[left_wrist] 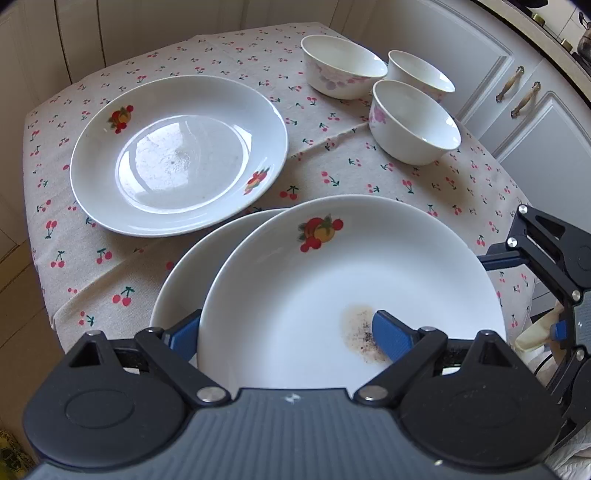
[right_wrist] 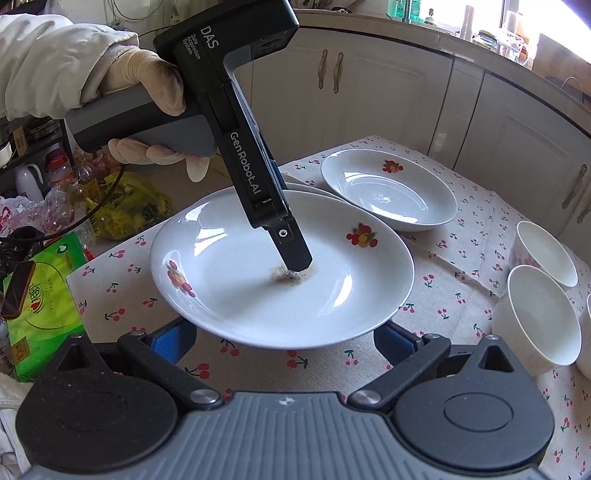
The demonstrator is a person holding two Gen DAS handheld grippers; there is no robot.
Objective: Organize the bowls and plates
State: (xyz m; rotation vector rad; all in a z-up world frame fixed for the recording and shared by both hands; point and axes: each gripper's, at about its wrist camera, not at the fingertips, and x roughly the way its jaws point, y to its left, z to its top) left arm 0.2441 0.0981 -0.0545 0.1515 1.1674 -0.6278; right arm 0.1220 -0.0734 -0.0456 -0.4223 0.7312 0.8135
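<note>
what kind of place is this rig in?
Most likely a home kitchen. White cabinet doors with ornate handles run behind a small table under a cherry-print tablecloth, a countertop carries bottles and jars by a window, and bagged groceries sit on the floor beside the table.

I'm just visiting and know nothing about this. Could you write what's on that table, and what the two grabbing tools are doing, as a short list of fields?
surface: cherry-print tablecloth
plates: three
held plate: stained plate, gripped by left gripper, partly over second plate
stain: brown speckled spot
third plate: lone plate, apart from the others
bowls: three white bowls, grouped
right gripper, open, holding nothing, near stained plate's edge
</note>
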